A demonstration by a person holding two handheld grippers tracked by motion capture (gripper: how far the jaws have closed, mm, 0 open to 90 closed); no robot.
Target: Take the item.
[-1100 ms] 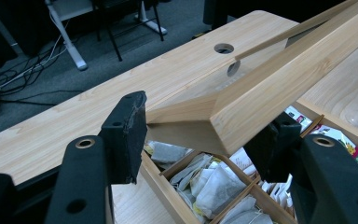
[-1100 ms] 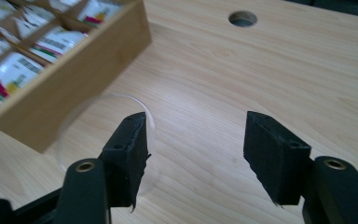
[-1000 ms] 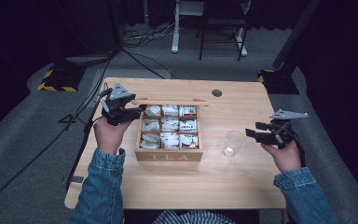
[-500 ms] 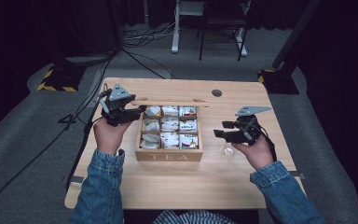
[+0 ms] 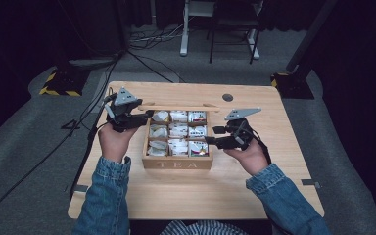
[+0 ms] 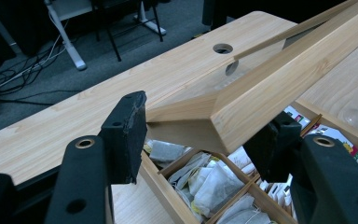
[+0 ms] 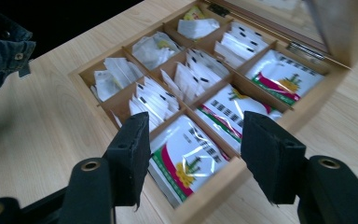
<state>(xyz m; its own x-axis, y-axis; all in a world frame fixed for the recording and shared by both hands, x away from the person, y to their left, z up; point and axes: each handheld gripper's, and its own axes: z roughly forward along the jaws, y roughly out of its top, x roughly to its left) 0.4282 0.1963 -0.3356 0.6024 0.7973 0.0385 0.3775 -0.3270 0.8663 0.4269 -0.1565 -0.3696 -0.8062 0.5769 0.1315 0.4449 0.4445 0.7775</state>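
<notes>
- Tea box [image 5: 178, 164] sits mid-table in the high view, its front wall lettered TEA, its nine compartments full of tea bags [image 5: 178, 130]. I see its lid [image 5: 178, 106] standing raised at the far side, edge-on to me.
- High view again: my left gripper [image 5: 144, 117] is at the box's left far corner, up against the lid's left end. My right gripper [image 5: 214, 135] hovers at the box's right side, jaws pointing in over the right column. Both rest on the wooden table [image 5: 274, 166].
- Left gripper view: the lid's [image 6: 279, 79] corner lies between my two jaws. The far jaw looks close against its underside, the near one stands a little apart from the wood, so I cannot tell whether the grip is clenched on it. Below, white tea bags [image 6: 209, 179] fill the compartments of the box [image 6: 165, 191].
- Right gripper view: my jaws are spread wide with nothing between them, poised above the near corner of the box [image 7: 205, 198]. A green-and-red sachet [image 7: 186, 156] lies in the compartment directly under the gap; white tea bags [image 7: 191, 77] fill the middle ones. The lid [image 7: 340, 28] rises at top right.
</notes>
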